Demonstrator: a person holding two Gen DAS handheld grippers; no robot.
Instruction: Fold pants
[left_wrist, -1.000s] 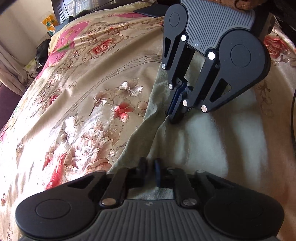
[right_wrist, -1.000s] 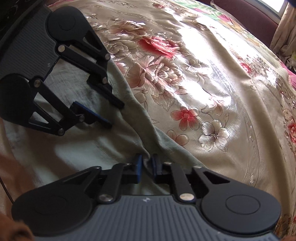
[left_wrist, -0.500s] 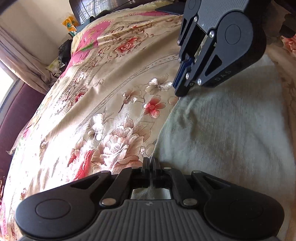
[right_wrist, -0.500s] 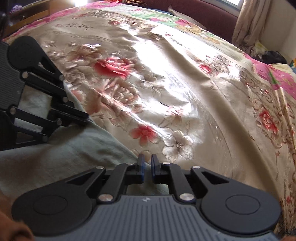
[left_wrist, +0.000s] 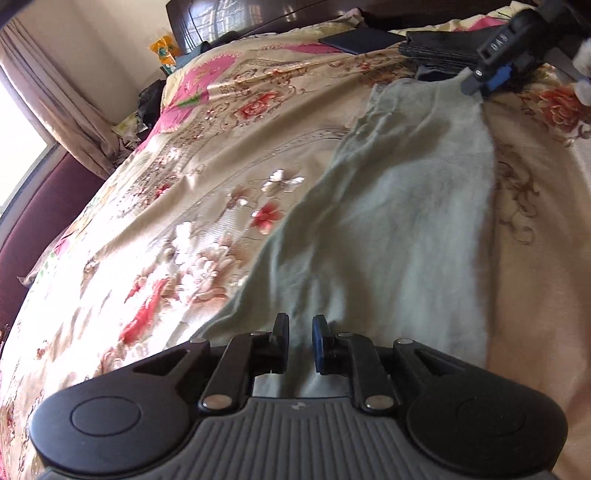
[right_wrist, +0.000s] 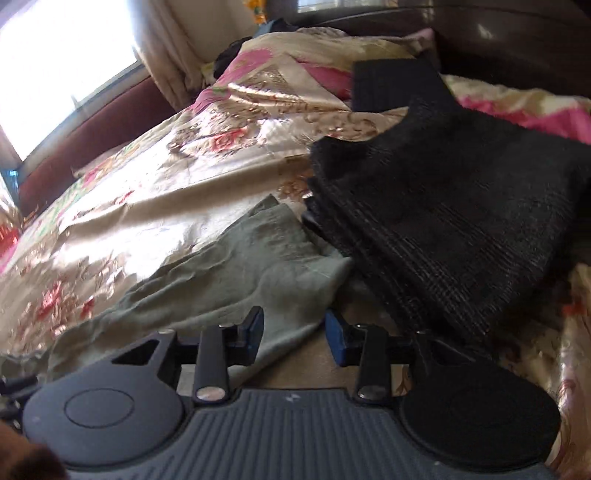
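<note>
The pale green pants (left_wrist: 406, 221) lie stretched out flat along the floral bedspread (left_wrist: 184, 184). My left gripper (left_wrist: 300, 345) is slightly open over the near end of the pants, fingers apart with cloth under them. My right gripper (left_wrist: 487, 79) shows at the far end of the pants in the left wrist view. In the right wrist view my right gripper (right_wrist: 293, 334) is open, its fingers straddling the corner of the pants (right_wrist: 240, 273), holding nothing.
A folded stack of dark clothes (right_wrist: 461, 221) lies just past the far end of the pants, touching it. A dark flat item (right_wrist: 395, 85) lies behind it. A maroon bed frame (left_wrist: 37, 221), curtains (left_wrist: 62, 110) and a window are to the left.
Both grippers were shut on the pants close together. The right gripper carried its end far away, spreading the pants out, and both have opened and let go.
</note>
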